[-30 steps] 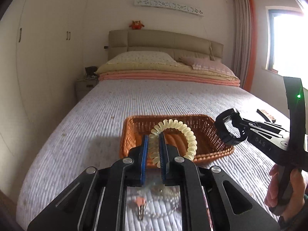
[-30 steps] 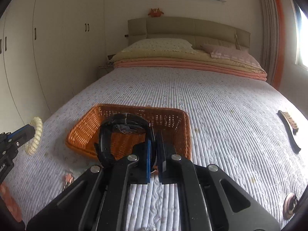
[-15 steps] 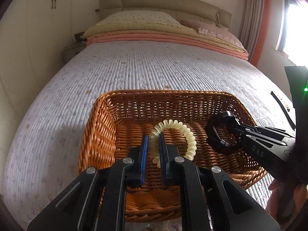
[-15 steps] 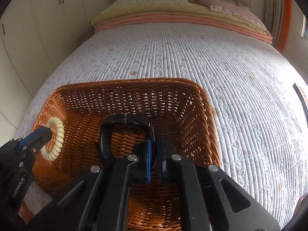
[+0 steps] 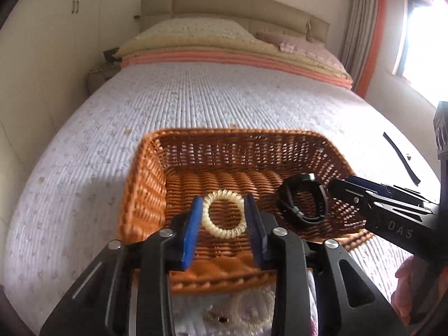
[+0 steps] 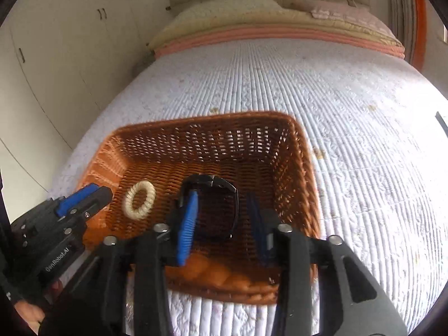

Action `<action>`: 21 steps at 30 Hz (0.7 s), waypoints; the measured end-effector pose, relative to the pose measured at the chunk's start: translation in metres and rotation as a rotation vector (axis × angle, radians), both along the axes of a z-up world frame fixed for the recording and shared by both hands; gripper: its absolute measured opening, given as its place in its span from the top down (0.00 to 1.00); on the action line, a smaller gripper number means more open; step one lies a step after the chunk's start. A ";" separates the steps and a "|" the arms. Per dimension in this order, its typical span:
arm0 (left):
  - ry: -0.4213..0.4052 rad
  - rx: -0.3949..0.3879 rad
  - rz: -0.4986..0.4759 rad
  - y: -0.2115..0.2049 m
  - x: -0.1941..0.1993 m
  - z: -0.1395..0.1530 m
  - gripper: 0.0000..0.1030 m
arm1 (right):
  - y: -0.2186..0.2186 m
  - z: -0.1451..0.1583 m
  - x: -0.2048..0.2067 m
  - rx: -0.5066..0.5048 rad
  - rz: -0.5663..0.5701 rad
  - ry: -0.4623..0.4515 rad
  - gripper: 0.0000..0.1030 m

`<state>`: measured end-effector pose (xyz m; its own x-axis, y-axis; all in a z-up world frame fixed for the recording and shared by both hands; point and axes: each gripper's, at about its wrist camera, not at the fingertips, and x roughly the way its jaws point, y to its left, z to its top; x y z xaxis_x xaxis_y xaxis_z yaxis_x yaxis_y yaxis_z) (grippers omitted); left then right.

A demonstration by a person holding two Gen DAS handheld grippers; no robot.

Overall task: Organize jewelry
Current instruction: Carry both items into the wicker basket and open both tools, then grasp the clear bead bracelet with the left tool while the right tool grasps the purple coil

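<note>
An orange wicker basket [image 5: 145, 184] [image 6: 296, 156] sits on the quilted bed. A cream spiral hair tie [image 5: 224, 217] [image 6: 139, 200] lies on the basket floor at the left. A black watch [image 5: 303, 201] [image 6: 215, 210] lies on the basket floor to its right. My left gripper [image 5: 224, 226] [image 6: 92, 193] is open above the hair tie, which lies free between the blue pads. My right gripper [image 6: 224, 221] [image 5: 340, 186] is open over the watch, not gripping it.
Loose beaded jewelry [image 5: 246, 308] lies blurred on the quilt under my left gripper, in front of the basket. A dark brush [image 5: 400, 156] lies on the bed at the right. Pillows [image 5: 196, 30] are at the headboard; wardrobes line the left wall.
Both grippers have opened over the basket. The hair tie has dropped from the left gripper and the watch from the right; both now lie on the basket floor.
</note>
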<state>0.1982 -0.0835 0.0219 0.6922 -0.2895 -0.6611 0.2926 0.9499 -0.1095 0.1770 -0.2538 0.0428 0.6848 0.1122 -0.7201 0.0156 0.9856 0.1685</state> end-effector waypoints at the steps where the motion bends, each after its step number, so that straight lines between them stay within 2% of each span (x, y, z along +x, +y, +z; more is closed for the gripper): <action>1: -0.008 -0.010 -0.007 0.002 -0.009 0.007 0.70 | 0.002 0.006 -0.011 -0.002 0.011 -0.013 0.62; 2: -0.020 -0.020 -0.018 0.004 -0.018 0.014 0.70 | 0.002 0.012 -0.021 0.000 0.024 -0.024 0.62; 6: -0.087 -0.042 -0.057 0.016 -0.072 0.039 0.57 | 0.004 0.038 -0.055 0.017 0.073 -0.072 0.62; 10: -0.104 -0.056 -0.098 0.027 -0.122 0.044 0.57 | 0.016 0.037 -0.089 0.008 0.121 -0.078 0.62; 15: -0.067 -0.043 -0.099 0.042 -0.158 0.019 0.57 | 0.048 0.009 -0.113 -0.077 0.162 -0.060 0.62; 19: 0.035 -0.066 -0.051 0.063 -0.160 -0.011 0.58 | 0.059 -0.020 -0.116 -0.089 0.176 -0.015 0.62; 21: 0.092 -0.091 -0.047 0.073 -0.155 -0.026 0.74 | 0.063 -0.030 -0.115 -0.098 0.189 -0.002 0.64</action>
